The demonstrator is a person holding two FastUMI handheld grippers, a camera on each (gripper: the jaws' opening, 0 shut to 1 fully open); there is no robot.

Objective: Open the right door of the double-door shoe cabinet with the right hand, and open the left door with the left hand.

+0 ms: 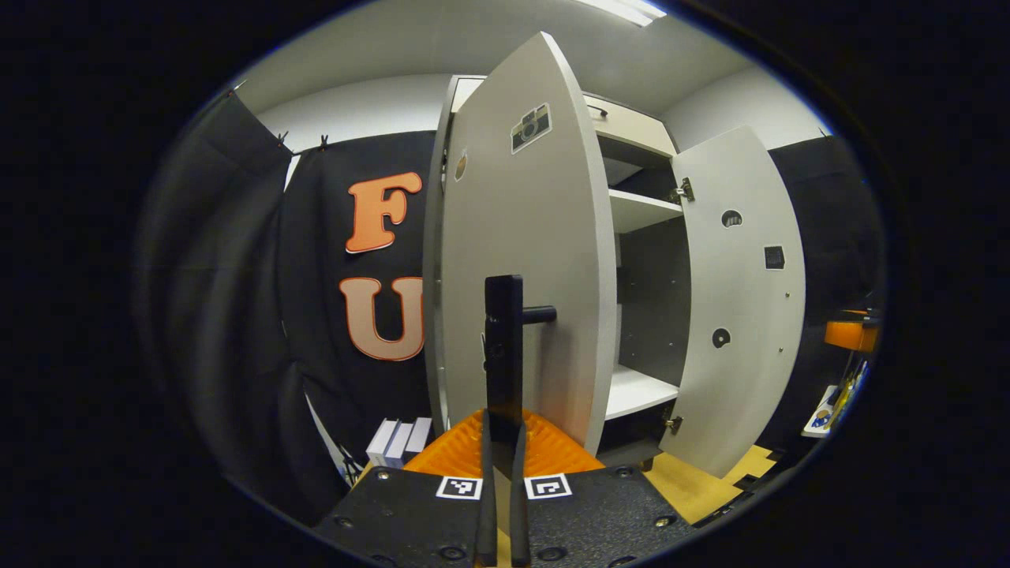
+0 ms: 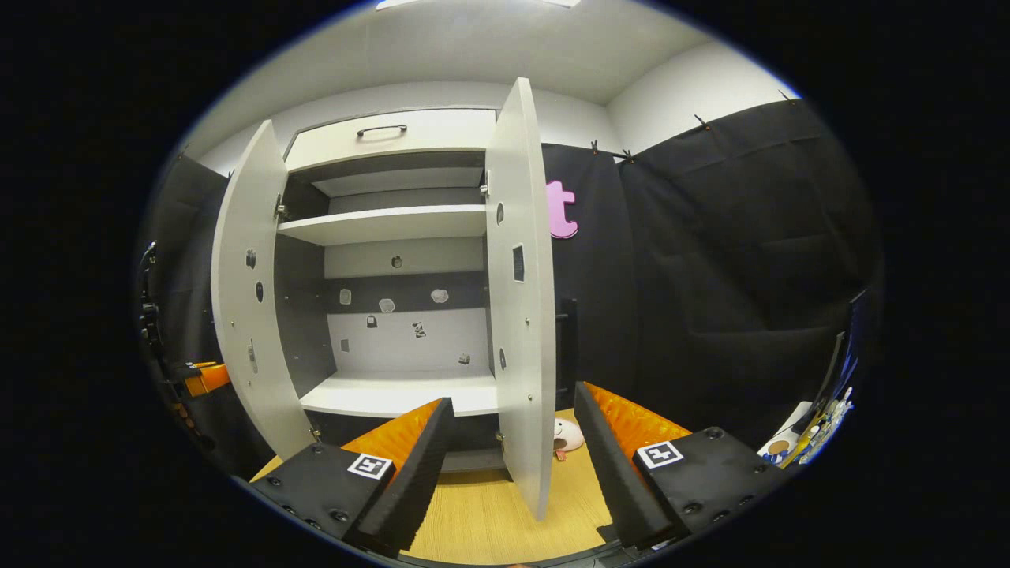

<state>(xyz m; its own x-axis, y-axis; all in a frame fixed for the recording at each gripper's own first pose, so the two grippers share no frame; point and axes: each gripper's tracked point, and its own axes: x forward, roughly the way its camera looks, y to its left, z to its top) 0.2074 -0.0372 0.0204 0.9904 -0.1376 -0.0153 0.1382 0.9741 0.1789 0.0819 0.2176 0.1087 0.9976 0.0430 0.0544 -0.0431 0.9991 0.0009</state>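
The light grey shoe cabinet (image 2: 394,225) has both doors swung open, showing bare shelves. In the left gripper view, the left door (image 1: 529,237) stands close ahead. Its dark vertical handle (image 1: 503,339) runs down between my fingers, and my left gripper (image 1: 502,473) is shut on that handle. The right door (image 1: 742,300) hangs open farther off. In the right gripper view, my right gripper (image 2: 513,465) is open wide. The right door (image 2: 521,315) stands edge-on in line with the gap between the fingers, touching neither. Its handle (image 2: 566,347) shows behind it. The left door (image 2: 245,300) is at the left.
A drawer with a dark pull (image 2: 381,128) tops the cabinet. On the wooden floor (image 2: 489,513), a small pink and white object (image 2: 564,435) lies by the right door. White boxes (image 1: 398,442) stand left of the cabinet. Black cloth walls close in on both sides.
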